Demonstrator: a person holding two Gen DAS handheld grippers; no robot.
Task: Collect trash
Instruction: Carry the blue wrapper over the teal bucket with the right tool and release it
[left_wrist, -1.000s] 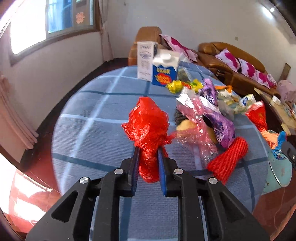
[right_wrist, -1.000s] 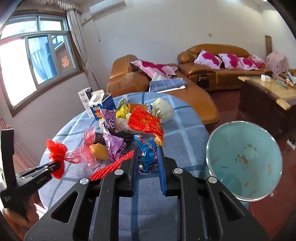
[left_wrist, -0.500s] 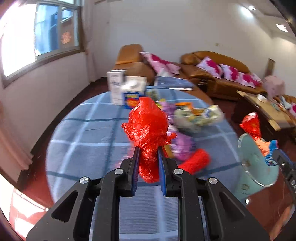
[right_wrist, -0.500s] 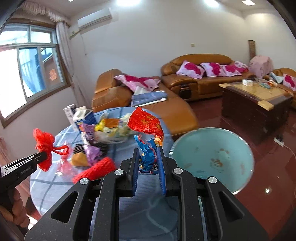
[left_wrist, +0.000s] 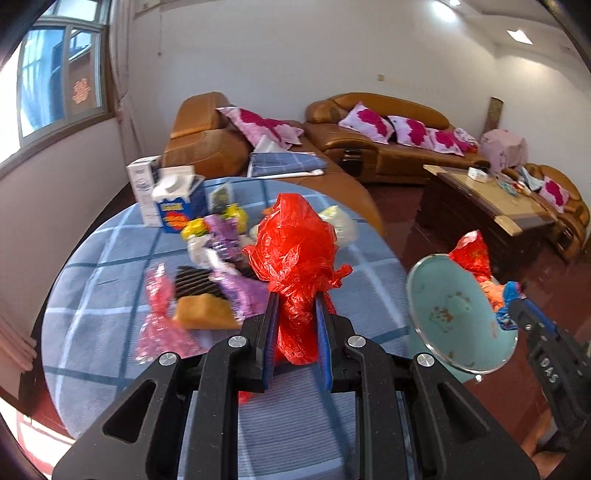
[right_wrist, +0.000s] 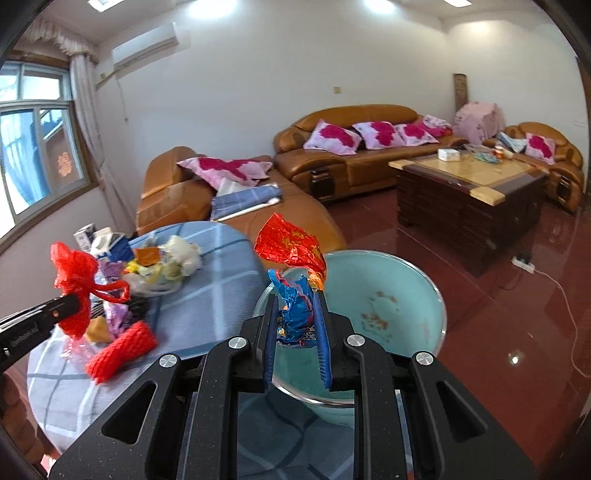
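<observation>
left gripper (left_wrist: 297, 325): fingers clamp red bag (left_wrist: 295, 251) above counter (left_wrist: 110, 266) | right gripper (right_wrist: 298, 328): fingers clamp wrappers (right_wrist: 293, 310) over bin (right_wrist: 413, 295) just off counter edge

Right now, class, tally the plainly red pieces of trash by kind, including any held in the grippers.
Red plastic bag, in the left gripper: 1
Red foil wrapper, above the blue wrapper in the right gripper: 1
Red foam net sleeve, on the table: 1
Total: 3
</observation>
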